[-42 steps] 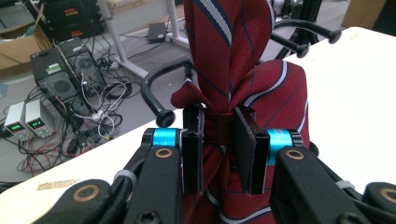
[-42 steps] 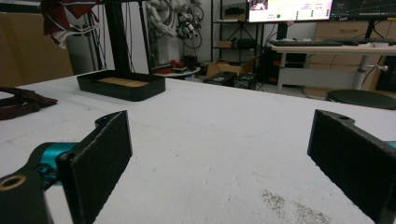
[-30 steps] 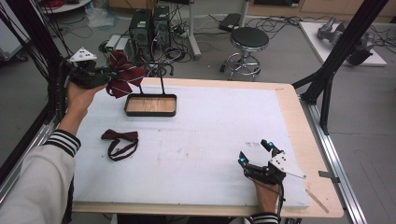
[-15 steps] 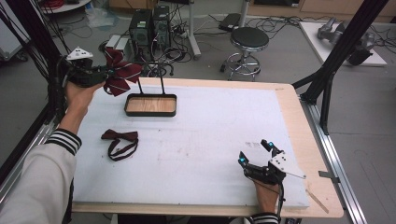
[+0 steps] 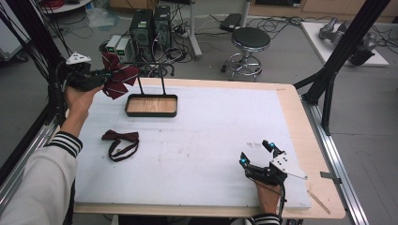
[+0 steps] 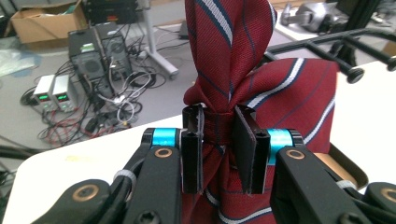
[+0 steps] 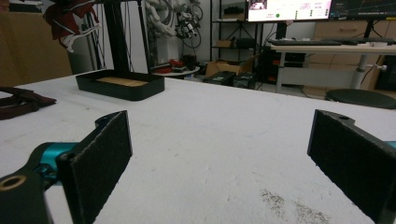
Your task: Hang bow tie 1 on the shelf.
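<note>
My left gripper (image 5: 101,78) (image 6: 219,149) is shut on the knot of a dark red striped bow tie (image 5: 117,79) (image 6: 243,60), held in the air at the far left, next to the top bar of a black stand (image 5: 151,105). The stand has a wooden tray base (image 7: 119,84) and thin black posts. A second, plain dark red bow tie (image 5: 121,140) (image 7: 18,102) with its strap lies flat on the white mat. My right gripper (image 5: 257,154) (image 7: 219,154) rests near the front right, open, with nothing between its pads.
The white mat (image 5: 197,140) covers a wooden table (image 5: 300,122). Black frame struts (image 5: 328,79) rise at the right and left edges. Beyond the far edge stand a stool (image 5: 251,40) and computer boxes (image 5: 150,28) on the floor.
The left gripper with the striped bow tie has risen slightly and drifted a little toward the far side. The right gripper has not moved.
</note>
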A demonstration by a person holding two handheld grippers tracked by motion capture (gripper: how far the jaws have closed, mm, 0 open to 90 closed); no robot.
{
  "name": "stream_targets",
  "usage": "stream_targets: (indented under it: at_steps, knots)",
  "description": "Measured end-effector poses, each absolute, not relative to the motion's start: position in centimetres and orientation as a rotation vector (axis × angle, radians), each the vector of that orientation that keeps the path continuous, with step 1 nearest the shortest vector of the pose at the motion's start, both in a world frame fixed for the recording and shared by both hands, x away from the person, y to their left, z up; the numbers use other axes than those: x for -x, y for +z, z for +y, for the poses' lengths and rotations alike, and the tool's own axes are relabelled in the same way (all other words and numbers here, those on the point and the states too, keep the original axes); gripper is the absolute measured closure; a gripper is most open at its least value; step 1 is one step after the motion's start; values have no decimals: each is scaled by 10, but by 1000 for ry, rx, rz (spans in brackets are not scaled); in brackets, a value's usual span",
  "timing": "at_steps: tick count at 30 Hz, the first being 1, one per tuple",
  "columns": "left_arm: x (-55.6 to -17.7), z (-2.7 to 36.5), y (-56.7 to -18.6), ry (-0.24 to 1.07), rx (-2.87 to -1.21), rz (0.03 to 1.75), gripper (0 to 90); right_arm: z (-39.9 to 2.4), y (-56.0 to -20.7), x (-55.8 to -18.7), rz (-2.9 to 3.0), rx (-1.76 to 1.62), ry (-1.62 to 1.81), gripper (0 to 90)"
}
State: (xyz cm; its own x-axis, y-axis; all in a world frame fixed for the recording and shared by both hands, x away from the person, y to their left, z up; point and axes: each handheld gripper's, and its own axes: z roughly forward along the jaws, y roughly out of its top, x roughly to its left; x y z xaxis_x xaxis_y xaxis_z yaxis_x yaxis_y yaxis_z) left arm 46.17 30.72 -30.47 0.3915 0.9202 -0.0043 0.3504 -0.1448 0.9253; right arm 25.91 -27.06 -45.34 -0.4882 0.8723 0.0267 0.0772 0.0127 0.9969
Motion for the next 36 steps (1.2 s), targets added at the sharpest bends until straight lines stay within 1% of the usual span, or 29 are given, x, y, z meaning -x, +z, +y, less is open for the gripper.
stream_targets:
  at_steps: [19, 27, 29, 31, 33, 36]
  knots:
    - [-464, 308, -314, 713, -1700, 1149, 730, -271, -453, -259, 1635, -988, 1544, 56]
    - [-464, 308, -319, 705, -1717, 1162, 688, -270, -453, -259, 1639, -993, 1544, 56]
    - [-464, 307, -320, 711, -1725, 1157, 650, -270, -453, -259, 1639, -993, 1542, 56]
    - [-464, 306, -320, 724, -1728, 1157, 571, -270, -453, -259, 1640, -992, 1542, 56]
    - [-462, 306, -320, 740, -1736, 1157, 532, -270, -453, -259, 1641, -992, 1542, 56]
    - [-462, 306, -321, 744, -1732, 1145, 418, -270, -453, -259, 1641, -991, 1542, 56]
